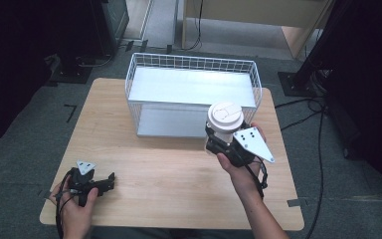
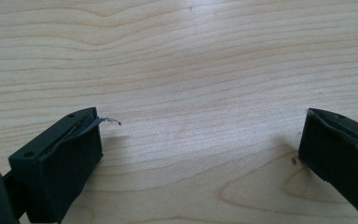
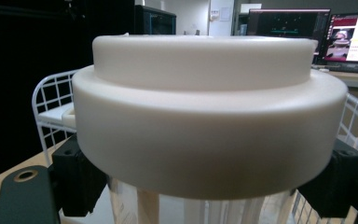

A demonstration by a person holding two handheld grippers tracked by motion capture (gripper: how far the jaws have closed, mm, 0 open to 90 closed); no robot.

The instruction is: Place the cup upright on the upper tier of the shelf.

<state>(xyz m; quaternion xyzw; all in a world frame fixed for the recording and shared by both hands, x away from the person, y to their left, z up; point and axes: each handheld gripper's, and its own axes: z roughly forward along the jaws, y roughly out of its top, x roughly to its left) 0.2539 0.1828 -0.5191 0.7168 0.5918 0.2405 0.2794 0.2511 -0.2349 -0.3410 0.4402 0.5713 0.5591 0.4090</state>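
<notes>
Beside the wire basket (image 1: pixel 191 87), your right gripper (image 1: pixel 222 140) clamps a lidded cup (image 1: pixel 225 123) below its lid: probably light, crushable, so squeeze gently. Left gripper (image 1: pixel 102 183) rests apart.

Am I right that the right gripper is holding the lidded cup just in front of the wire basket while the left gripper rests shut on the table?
Not quite: the left gripper is open, its jaws wide apart in the left gripper view. The rest holds: right gripper, lidded cup, wire basket, table.

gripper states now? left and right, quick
Left gripper: open, empty, low over the table.
Right gripper: shut on the lidded cup, held upright by the wire basket.
</notes>
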